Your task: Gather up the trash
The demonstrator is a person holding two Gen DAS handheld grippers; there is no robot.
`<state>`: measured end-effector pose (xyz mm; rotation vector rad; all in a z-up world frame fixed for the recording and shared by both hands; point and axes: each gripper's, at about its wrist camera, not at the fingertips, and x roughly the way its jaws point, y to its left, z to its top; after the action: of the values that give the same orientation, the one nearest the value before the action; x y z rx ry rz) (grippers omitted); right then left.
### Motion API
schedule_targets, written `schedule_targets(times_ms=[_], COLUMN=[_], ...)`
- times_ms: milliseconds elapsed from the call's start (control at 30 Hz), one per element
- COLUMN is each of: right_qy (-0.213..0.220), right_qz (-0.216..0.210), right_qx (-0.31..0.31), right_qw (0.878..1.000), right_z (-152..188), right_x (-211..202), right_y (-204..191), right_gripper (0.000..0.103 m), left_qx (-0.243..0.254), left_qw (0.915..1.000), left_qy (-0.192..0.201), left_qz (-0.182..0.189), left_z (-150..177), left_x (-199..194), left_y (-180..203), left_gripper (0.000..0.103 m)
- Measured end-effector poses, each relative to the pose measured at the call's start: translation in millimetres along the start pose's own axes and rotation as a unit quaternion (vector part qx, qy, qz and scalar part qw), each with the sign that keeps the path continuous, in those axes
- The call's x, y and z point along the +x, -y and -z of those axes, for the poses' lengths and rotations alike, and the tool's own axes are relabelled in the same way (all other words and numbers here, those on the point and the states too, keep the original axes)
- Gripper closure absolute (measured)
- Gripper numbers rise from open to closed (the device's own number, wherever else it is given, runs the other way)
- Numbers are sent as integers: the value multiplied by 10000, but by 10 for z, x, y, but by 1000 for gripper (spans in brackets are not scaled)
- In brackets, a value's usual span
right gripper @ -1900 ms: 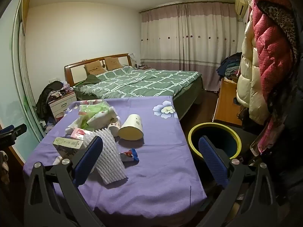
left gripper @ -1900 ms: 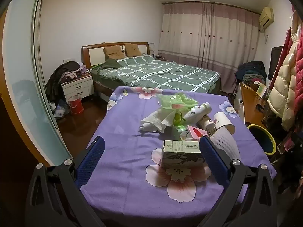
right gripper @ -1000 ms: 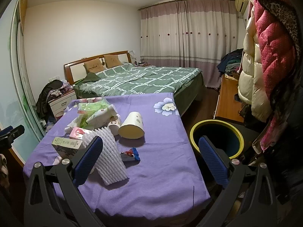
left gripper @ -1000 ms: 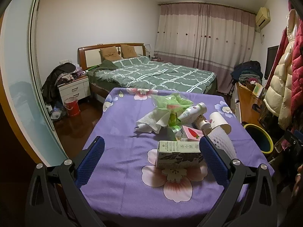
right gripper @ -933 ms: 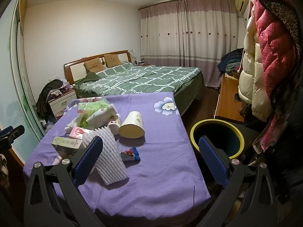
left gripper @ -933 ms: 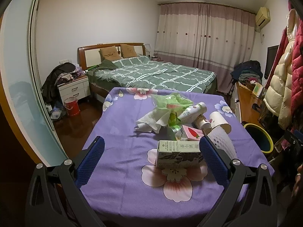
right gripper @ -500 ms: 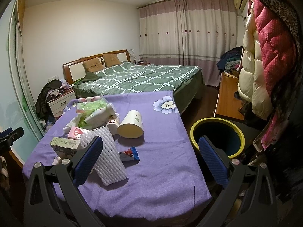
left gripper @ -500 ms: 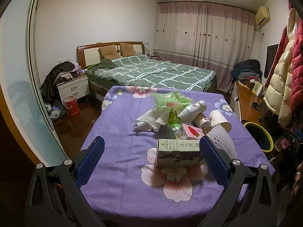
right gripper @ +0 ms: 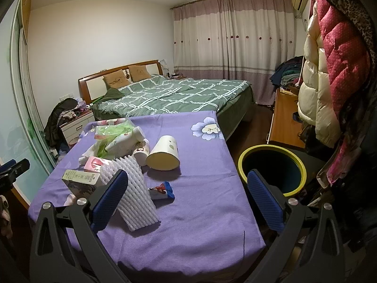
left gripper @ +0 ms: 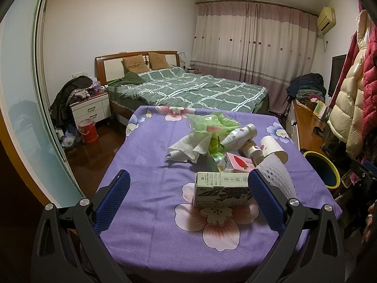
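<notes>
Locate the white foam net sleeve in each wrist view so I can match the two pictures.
Left wrist: white foam net sleeve lies right of centre, just behind the right fingertip, beside the paper cup.
Right wrist: the sleeve lies lower left, just right of the left fingertip.
Shared landmark: the yellow-rimmed bin, off the table's right edge in both.

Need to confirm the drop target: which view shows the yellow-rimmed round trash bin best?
Right wrist view: the yellow-rimmed round trash bin shows its whole rim and dark opening, beside the purple-clothed table. The left wrist view catches only part of it, at the frame's right edge.
</notes>
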<state>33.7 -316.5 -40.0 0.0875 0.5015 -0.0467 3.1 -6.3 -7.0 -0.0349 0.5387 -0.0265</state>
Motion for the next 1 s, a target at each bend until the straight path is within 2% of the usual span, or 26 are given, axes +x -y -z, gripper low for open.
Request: schedule_targets(times_ms=[1000], right_qy=[-88], right_qz=[-19], right_qx=[40], right_qw=[10000], right_z=[0], right_x=[71], right_y=[-15], right_gripper=[6], left_qx=[12], left_qw=[10000], left_qy=[-26], left_qz=[-3], left_z=[52], left_x=[47], left_y=[16], left_gripper=[4])
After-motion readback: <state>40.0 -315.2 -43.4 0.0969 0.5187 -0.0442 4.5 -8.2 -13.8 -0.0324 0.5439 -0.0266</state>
